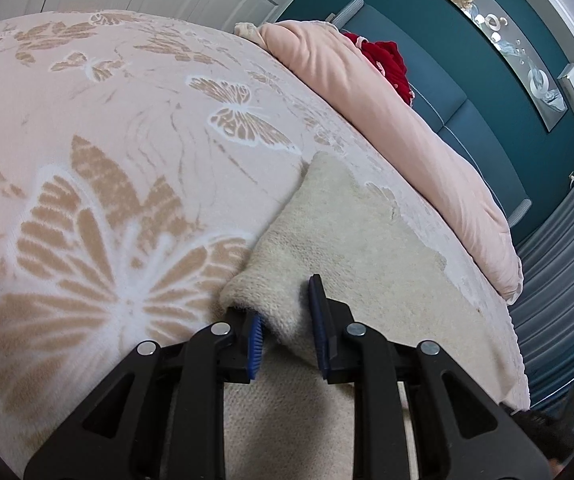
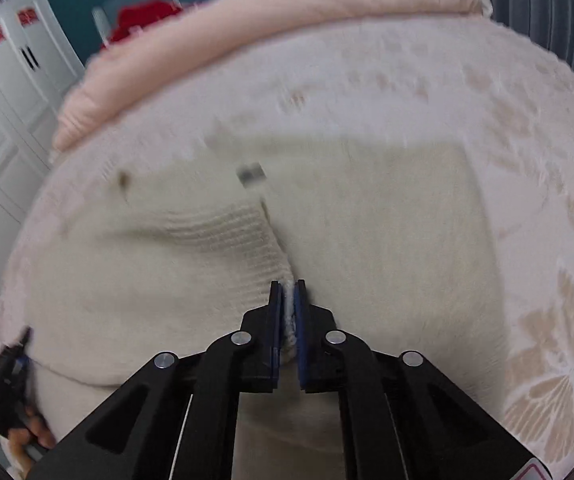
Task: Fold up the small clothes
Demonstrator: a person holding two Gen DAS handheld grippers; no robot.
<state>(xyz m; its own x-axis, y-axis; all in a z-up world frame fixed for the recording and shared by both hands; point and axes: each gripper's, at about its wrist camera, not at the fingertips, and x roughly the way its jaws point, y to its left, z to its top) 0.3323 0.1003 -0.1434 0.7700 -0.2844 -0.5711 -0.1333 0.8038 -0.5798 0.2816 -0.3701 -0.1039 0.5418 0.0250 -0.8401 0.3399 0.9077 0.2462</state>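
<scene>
Two grippers were both on the cream knitted garment (image 1: 351,232), which lay spread on the pale pink bedspread with tan butterflies (image 1: 99,208).

Through the left wrist camera, your left gripper (image 1: 287,322) stood with its jaws only partly apart, and a thick bunched corner of the knit filled the gap, with both blue pads (image 1: 255,330) pressing into it, so it looked pinched there. Beyond it ran a rolled pink quilt (image 1: 407,120) along the far edge of the bed, with a red cloth item (image 1: 387,60) behind that and a teal wall (image 1: 507,60).

Through the right wrist camera, which was blurred, your right gripper (image 2: 288,308) had its jaws pressed almost together on a thin raised ridge of the same garment (image 2: 387,240), near its middle. At the lower left edge you could see the other gripper (image 2: 9,368) and a hand (image 2: 33,436) holding it.

To my eye you were mid-fold, with both grasps set. The next move probably called for lifting both held edges together and carrying them across evenly. Nothing lay on the knit to block that; only the quilt crowded the far side.
</scene>
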